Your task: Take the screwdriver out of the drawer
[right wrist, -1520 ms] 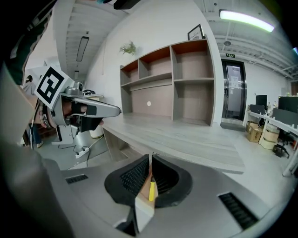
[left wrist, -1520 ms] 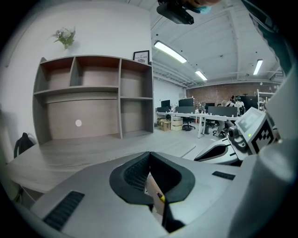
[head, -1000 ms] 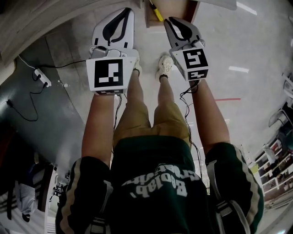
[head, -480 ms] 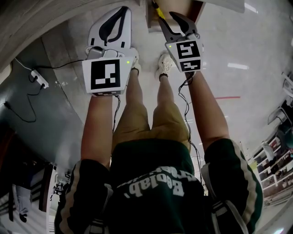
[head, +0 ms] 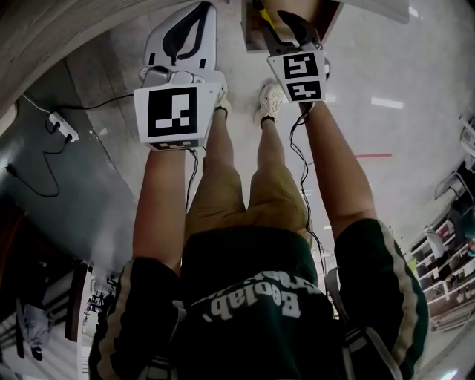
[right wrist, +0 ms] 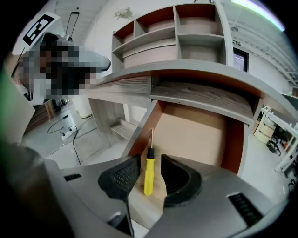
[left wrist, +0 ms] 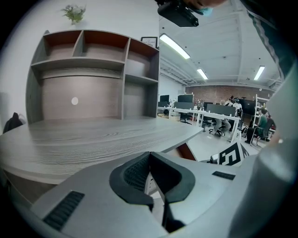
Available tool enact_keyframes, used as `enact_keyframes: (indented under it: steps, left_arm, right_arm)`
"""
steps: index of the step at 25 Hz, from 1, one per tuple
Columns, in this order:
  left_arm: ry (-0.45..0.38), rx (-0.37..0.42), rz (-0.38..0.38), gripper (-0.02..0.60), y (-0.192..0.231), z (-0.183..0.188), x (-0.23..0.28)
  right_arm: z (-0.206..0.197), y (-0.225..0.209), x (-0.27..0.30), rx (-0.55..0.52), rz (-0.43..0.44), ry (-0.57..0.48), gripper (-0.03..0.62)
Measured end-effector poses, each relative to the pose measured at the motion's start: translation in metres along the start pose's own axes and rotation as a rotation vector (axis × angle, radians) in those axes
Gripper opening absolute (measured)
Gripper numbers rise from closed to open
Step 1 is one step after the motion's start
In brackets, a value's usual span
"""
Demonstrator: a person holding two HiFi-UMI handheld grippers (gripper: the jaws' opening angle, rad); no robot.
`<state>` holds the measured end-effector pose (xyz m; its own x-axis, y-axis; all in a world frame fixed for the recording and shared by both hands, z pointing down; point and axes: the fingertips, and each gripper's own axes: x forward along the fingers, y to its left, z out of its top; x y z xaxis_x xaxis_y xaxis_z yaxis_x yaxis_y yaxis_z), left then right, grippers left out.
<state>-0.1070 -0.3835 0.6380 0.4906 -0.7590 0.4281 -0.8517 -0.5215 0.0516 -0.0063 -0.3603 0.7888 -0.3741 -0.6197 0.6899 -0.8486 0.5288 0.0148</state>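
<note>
A screwdriver (right wrist: 148,175) with a yellow handle and thin metal shaft lies on the pale floor of the open drawer (right wrist: 195,135), close to its left wall. My right gripper (right wrist: 150,162) is open and hangs just over it. The handle shows between the two dark pads, and neither pad touches it. In the head view the right gripper (head: 282,16) reaches into the drawer (head: 326,18) at the top edge, with a bit of the yellow screwdriver (head: 269,18) beside it. My left gripper (left wrist: 150,155) is shut and empty, held beside the grey desk top (left wrist: 93,139).
A shelf unit (left wrist: 93,60) stands on the desk. The desk edge overhangs the drawer (right wrist: 200,97). A power strip (head: 63,126) with cables lies on the floor at left. The person's shoes (head: 267,104) stand just before the drawer.
The right gripper's jaws have opened from shut, and it has sunk into the drawer over the screwdriver. The left gripper has dropped a little.
</note>
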Motion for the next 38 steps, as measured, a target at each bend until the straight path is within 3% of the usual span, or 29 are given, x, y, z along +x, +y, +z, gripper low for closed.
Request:
enact_keyframes:
  steps: [19,24,38]
  left_arm:
    - [0.033,-0.015,0.007,0.018,0.019,-0.018,0.001]
    - [0.031,-0.021,0.012,0.018,0.022,-0.019,0.0]
    - [0.049,-0.029,0.018,0.018,0.029,-0.03,0.0]
  right_arm:
    - [-0.015,0.002,0.044,-0.049,-0.033,0.102,0.144]
    - [-0.013,0.001,0.048,-0.069,-0.062,0.105,0.102]
    - [-0.013,0.0,0.053,-0.029,-0.058,0.113,0.084]
